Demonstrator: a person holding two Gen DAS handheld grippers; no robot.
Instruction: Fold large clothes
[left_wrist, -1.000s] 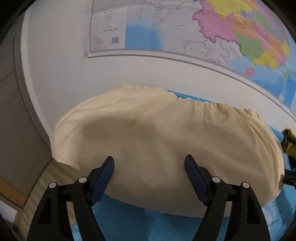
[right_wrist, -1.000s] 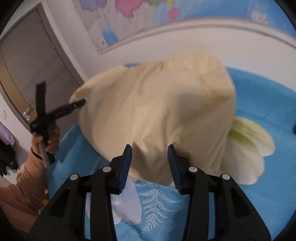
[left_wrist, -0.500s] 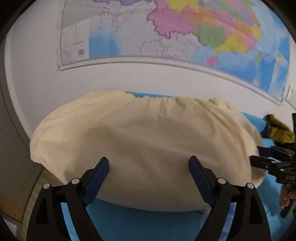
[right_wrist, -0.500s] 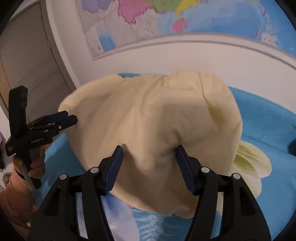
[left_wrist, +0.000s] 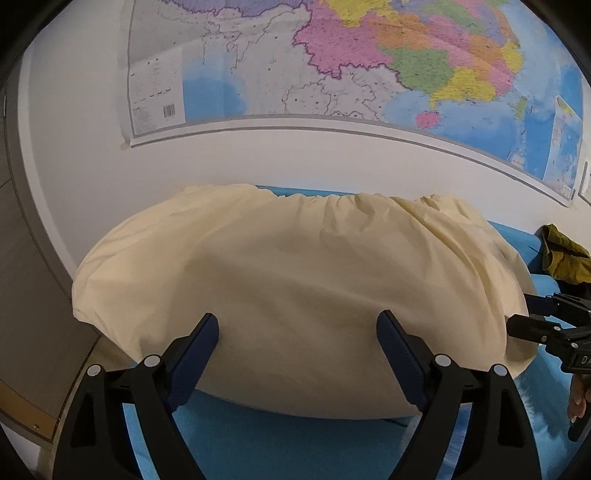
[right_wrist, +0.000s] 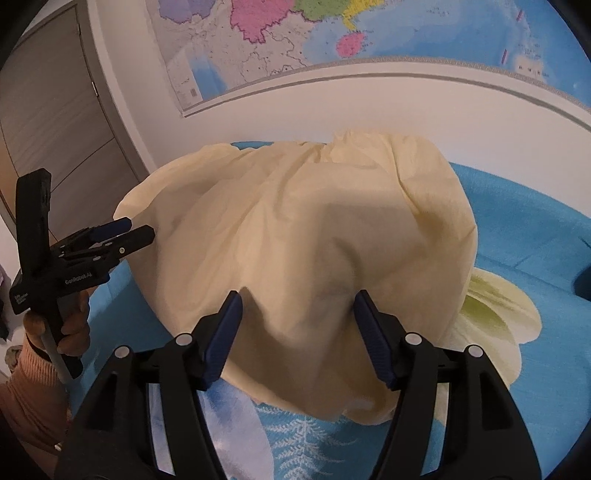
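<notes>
The left gripper hangs with its jaws spread wide and nothing between them, and the right gripper is likewise parted and holding nothing. Just ahead of both, the pale yellow garment lies flat on the blue bedspread, below a wall map.

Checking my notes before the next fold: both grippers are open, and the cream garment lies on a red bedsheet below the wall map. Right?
Not quite: the bedsheet is blue, not red, as the left wrist view shows. The left gripper and right gripper are open, and the cream garment lies below the wall map.
</notes>
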